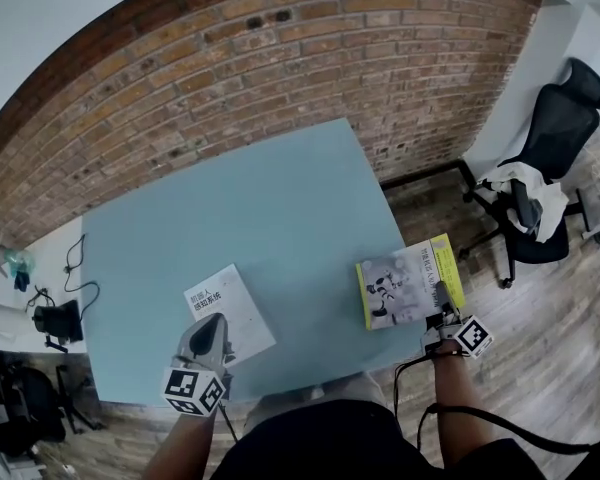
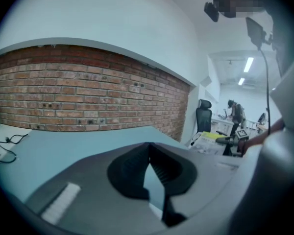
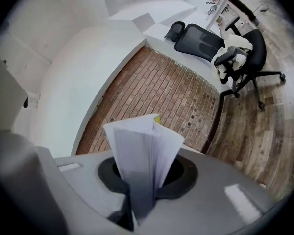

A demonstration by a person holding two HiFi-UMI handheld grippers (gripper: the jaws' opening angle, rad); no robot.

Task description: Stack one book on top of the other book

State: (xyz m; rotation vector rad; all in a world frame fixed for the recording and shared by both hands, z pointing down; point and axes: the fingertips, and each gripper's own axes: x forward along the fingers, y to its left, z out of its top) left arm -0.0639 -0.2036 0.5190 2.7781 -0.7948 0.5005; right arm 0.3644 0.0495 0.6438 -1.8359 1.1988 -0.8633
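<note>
Yellow-edged book sits at the near right corner of the blue table, part of it out past the table's right edge. Right gripper is clamped on its near right corner. The right gripper view shows the pages fanned between the jaws. Can't tell if the book is fully clear of the tabletop.

Left gripper is at the near left, jaws tip to tip with nothing between them. Its tips are at the near edge of the white book; contact is unclear.

The white book lies flat, well apart from the held book, to its left and about level with it across the near part of the table. Its long axis runs far-left to near-right. The held book's long axis runs more nearly left-right.

Judgement: the right hand carries, so the move goes leftward across the table, with a slight turn to line up the edges. The left hand is nearer the target and could steady it.
</note>
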